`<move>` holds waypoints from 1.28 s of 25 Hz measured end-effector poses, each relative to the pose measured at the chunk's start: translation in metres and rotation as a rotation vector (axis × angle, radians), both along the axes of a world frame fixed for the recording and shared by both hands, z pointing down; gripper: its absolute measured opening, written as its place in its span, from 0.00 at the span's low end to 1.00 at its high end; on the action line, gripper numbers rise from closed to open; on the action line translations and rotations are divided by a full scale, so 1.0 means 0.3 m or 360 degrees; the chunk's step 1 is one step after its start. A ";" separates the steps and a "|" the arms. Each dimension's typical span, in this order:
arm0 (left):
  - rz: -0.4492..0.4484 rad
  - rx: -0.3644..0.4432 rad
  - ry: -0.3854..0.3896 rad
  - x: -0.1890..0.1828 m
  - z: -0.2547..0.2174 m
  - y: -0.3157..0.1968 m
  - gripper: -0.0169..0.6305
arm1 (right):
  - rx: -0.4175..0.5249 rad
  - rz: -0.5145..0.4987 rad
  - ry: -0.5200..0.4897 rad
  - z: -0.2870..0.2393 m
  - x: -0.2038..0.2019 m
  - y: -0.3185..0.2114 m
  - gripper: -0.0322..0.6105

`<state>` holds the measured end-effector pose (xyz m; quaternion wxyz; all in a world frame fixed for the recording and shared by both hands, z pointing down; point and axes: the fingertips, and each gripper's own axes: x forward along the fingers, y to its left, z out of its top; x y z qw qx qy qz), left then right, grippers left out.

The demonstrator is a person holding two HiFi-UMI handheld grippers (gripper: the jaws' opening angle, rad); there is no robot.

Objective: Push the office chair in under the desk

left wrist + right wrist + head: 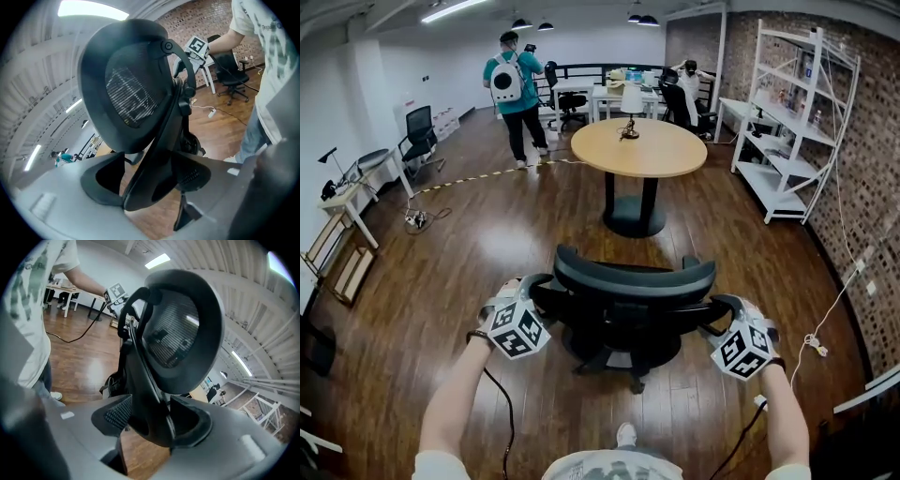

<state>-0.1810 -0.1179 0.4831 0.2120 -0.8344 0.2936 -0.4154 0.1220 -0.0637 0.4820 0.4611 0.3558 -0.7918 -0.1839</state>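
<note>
- We have the office chair (pixel 633 291) right in front of us, back toward us, on open wood floor. It is well apart from the round table (pixel 639 148) at its 12 o'clock, which we take to be the desk.
- Our left gripper (pixel 528 305) sits at the backrest's 9 o'clock edge and our right gripper (pixel 729 321) at its 3 o'clock edge. Both stand wide open, each with the backrest frame between its jaws but not clamped on it.
- With nothing pinched, a push could slide the jaws along or off the frame, and we would lose the chair.
- Uneven pressure from the two sides could swivel the seat or send the casters veering off the line to 12 o'clock.
- The table stands on a single pedestal base (pixel 635 220), which the chair's foot may strike before the seat tucks under.
- A hard bump could rock the lamp (pixel 631 101) on the tabletop.
- The white cord (pixel 817 345) on the floor at the chair's 4 o'clock could snag a caster if we drift right.
</note>
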 end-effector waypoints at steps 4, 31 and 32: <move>0.0072 -0.0060 -0.0100 0.007 0.015 -0.010 0.51 | -0.0096 -0.0045 0.0067 0.035 -0.002 -0.049 0.43; 0.0152 -0.0100 -0.0325 -0.006 0.071 -0.129 0.38 | -0.0152 -0.0174 0.0247 0.155 -0.030 -0.198 0.28; 0.0140 -0.0094 -0.0318 0.002 0.072 -0.148 0.38 | -0.0143 -0.0171 0.0250 0.153 -0.023 -0.218 0.28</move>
